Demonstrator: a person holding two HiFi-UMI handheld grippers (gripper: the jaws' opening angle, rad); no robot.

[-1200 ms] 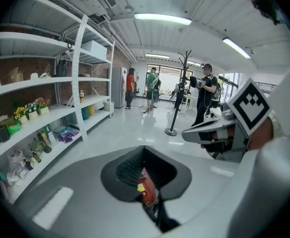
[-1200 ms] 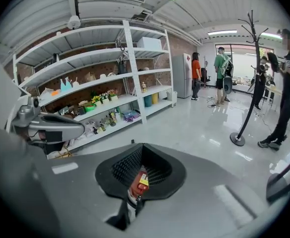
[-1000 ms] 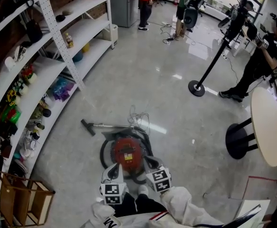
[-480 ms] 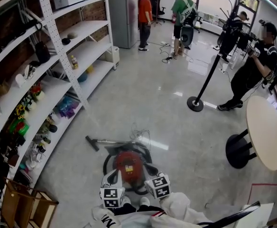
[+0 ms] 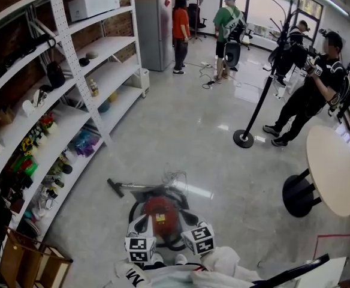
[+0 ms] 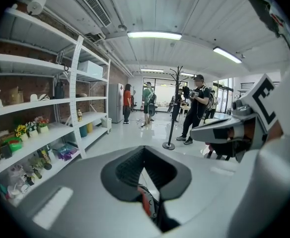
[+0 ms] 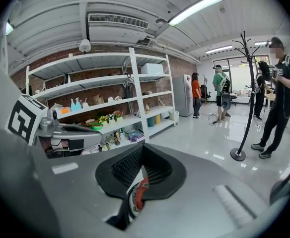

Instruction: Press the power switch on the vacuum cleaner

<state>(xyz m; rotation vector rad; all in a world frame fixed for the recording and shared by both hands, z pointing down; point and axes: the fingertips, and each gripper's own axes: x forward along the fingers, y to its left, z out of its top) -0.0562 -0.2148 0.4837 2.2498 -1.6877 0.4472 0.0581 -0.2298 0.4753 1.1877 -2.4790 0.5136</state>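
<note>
Glossy red plastic on the vacuum cleaner (image 5: 160, 212); polished, reflective grey floor (image 5: 181, 119); white painted metal shelving (image 5: 73, 53); smooth matt grey plastic on left gripper (image 6: 146, 182) and right gripper (image 7: 140, 182), ribbed black pads (image 6: 126, 170); bare wooden crate (image 5: 31, 260).

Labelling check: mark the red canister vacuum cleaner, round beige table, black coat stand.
red canister vacuum cleaner (image 5: 160, 209), head view, top of its body.
round beige table (image 5: 334, 173), head view, bare tabletop.
black coat stand (image 5: 243, 138), head view, round base.

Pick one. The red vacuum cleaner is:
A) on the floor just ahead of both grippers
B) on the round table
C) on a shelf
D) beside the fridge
A: the vacuum cleaner lies on the floor, directly ahead of the left gripper and right gripper.
</note>
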